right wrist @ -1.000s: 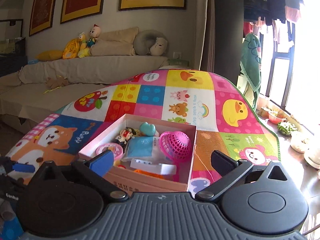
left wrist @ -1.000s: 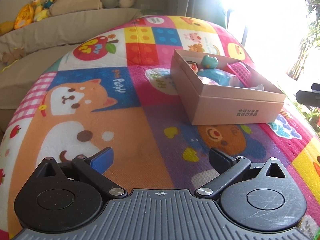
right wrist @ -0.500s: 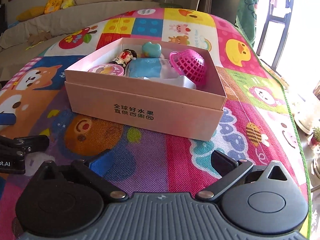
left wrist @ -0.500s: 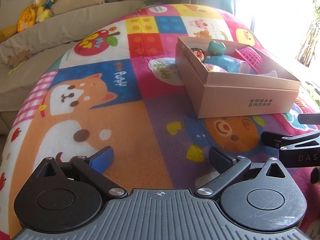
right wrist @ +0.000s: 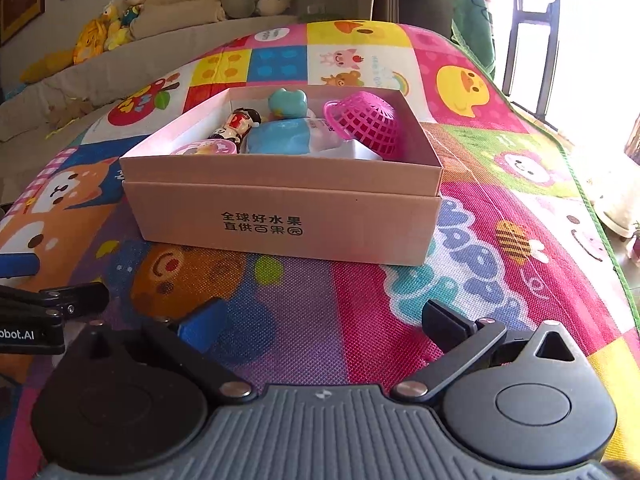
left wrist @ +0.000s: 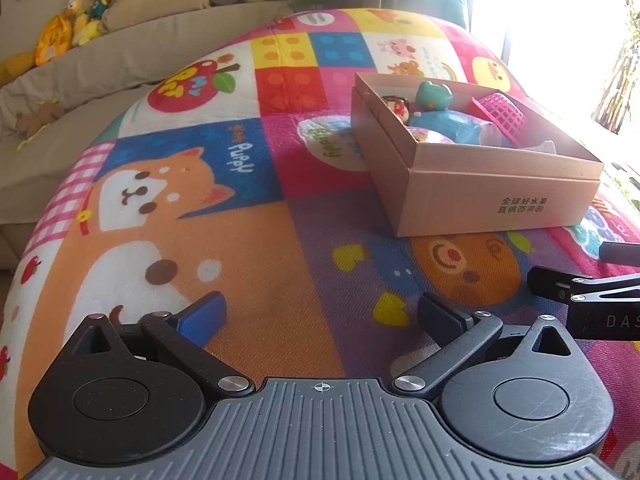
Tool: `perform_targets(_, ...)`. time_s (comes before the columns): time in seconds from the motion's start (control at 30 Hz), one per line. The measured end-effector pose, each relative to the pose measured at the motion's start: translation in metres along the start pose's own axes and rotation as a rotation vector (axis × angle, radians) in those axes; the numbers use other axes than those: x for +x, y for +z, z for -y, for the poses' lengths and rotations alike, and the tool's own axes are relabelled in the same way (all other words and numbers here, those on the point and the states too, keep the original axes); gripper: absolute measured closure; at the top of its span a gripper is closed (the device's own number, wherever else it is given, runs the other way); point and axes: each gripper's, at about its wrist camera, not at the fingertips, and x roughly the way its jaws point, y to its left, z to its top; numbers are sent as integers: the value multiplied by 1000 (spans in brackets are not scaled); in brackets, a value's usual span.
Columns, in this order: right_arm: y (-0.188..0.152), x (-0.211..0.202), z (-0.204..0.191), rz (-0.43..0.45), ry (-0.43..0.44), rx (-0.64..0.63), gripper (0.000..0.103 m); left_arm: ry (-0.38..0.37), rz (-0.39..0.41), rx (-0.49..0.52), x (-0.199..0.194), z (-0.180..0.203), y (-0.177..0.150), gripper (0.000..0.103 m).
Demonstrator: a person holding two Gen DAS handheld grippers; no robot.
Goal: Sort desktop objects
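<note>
A tan cardboard box (right wrist: 280, 216) with black printed characters stands on the colourful play mat (right wrist: 480, 264). Inside lie a pink mesh basket (right wrist: 370, 122), a teal frog toy (right wrist: 287, 103), a blue packet (right wrist: 280, 140), a small doll figure (right wrist: 236, 122) and a pink round tin (right wrist: 202, 148). The box also shows in the left wrist view (left wrist: 492, 196), to the front right. My right gripper (right wrist: 320, 320) is open and empty, low over the mat just in front of the box. My left gripper (left wrist: 320, 316) is open and empty, low over the mat left of the box.
A beige sofa (right wrist: 120, 64) with plush toys (right wrist: 108, 28) and cushions runs along the back left. The mat's right edge (right wrist: 592, 200) drops toward a bright window area with plant pots. The other gripper shows at each view's edge (left wrist: 592, 296).
Both grippers have come down and closer to the mat. The right one dropped from above the box to low in front of it. Both stay open.
</note>
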Motion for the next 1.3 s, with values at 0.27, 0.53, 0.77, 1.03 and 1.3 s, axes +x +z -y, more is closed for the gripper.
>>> perform_targets(0.27,-1,0,-1,0,0,1,0,-2,1,-2,0,-1,0,0)
perform_targets(0.53,0,0,-1,0,0,1,0,-9,4,-6,-2,-2,-1,0)
perform_targets(0.77,-1,0,-2,0,-1,1,0,-11,6,-7,-2,-2,-1,0)
perform_targets(1.03,-2,-1,-2,1,0,1,0,-8,7,-5,-2,-3,-2,0)
perform_targets(1.3,-1,0,-2,0,-1,0,0,-10,7,-6,-2,-2,-2,0)
